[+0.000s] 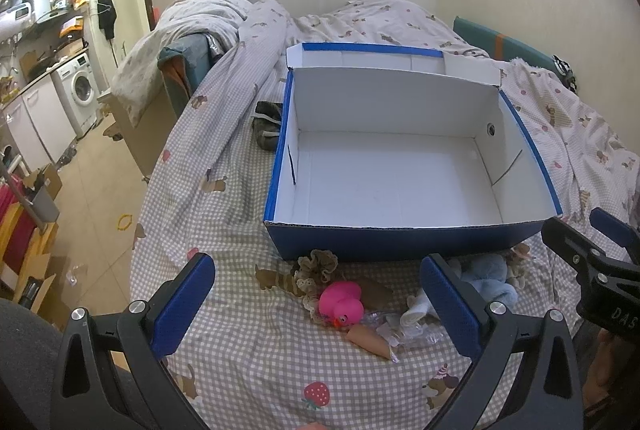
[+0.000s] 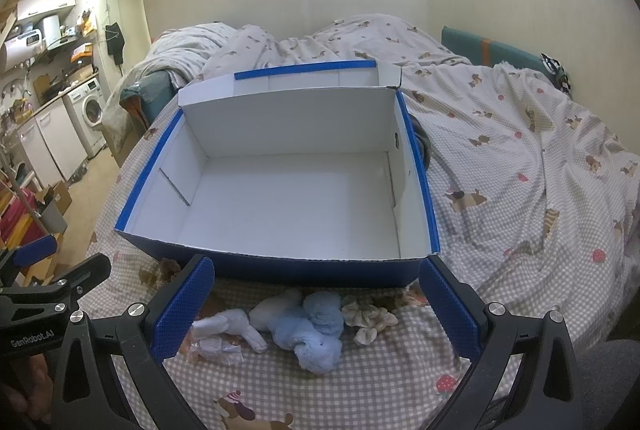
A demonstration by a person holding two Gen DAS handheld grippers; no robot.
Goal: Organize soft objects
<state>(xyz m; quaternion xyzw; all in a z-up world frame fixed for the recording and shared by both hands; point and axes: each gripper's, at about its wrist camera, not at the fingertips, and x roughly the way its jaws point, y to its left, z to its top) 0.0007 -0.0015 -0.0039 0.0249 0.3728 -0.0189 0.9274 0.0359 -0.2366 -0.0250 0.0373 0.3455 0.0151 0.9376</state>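
Note:
An open blue box with a white, bare inside [image 1: 384, 186] [image 2: 288, 206] stands on the checked bedsheet. In front of it lie soft things: a pink rubber duck [image 1: 342, 304], a brown lace scrunchie [image 1: 318, 266], a peach cone-shaped piece [image 1: 370, 342], a white cloth [image 1: 416, 308] [image 2: 228, 326], a light blue plush toy [image 1: 494, 276] [image 2: 308, 330] and a beige scrunchie [image 2: 368, 316]. My left gripper [image 1: 318, 304] is open above the duck. My right gripper [image 2: 318, 304] is open above the blue plush; it also shows at the right edge of the left wrist view [image 1: 592, 254].
A dark sock bundle [image 1: 268, 124] lies left of the box. A rumpled duvet [image 2: 500, 134] covers the far and right part of the bed. The bed's left edge drops to a tiled floor [image 1: 92, 186] with cardboard boxes and a washing machine [image 1: 82, 90].

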